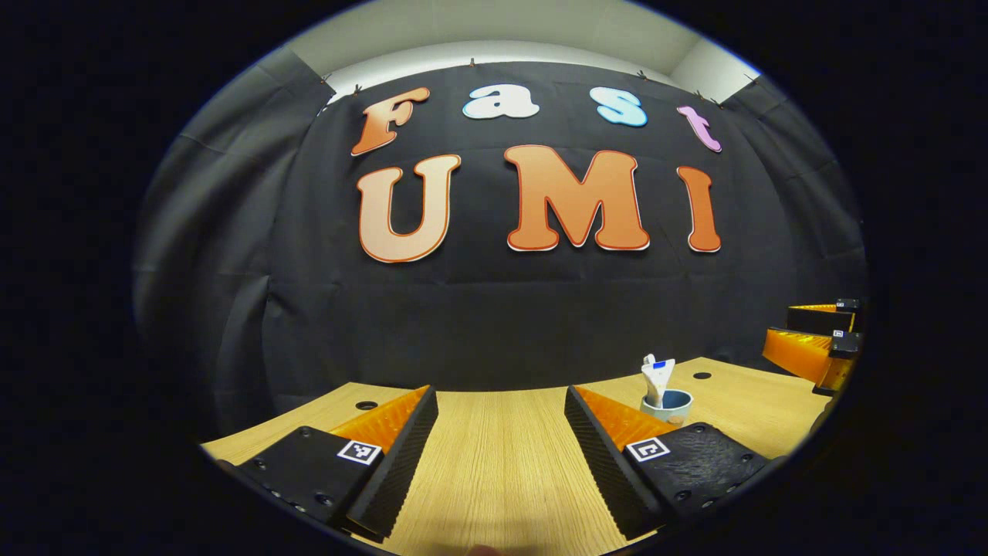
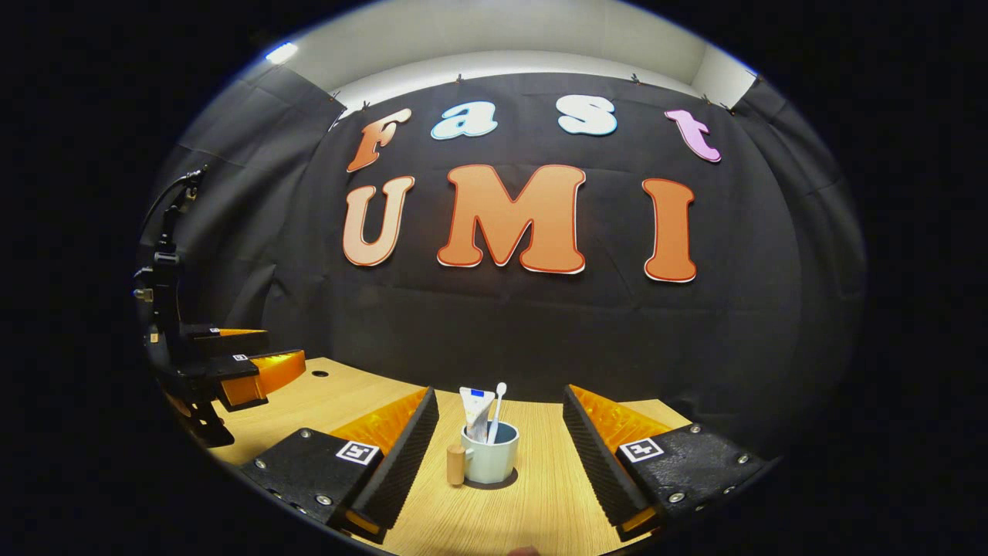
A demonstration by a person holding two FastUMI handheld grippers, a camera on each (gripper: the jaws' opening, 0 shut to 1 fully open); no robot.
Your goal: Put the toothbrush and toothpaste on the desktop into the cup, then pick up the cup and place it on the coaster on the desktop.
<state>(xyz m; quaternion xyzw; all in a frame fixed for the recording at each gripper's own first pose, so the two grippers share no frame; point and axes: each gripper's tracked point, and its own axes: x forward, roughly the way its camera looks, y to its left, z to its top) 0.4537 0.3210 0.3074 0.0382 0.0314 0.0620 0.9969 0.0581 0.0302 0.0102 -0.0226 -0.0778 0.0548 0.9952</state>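
risk: we judge the top-heavy cup could tip, spilling toothbrush and toothpaste, if one finger clips its handle | state: right gripper wide open, empty, straddling cup; left gripper wide open, empty, left of cup | count: 1 cup, 1 toothbrush, 1 toothpaste, 2 grippers | coaster under cup: cannot tell

both views sit low over the wooden table, facing the black cloth wall. the left gripper view looks from the left, with the cup off to its right, near. the right gripper view faces the cup head-on, close. they share the table, cup and wall; each also catches the other gripper at its edge.
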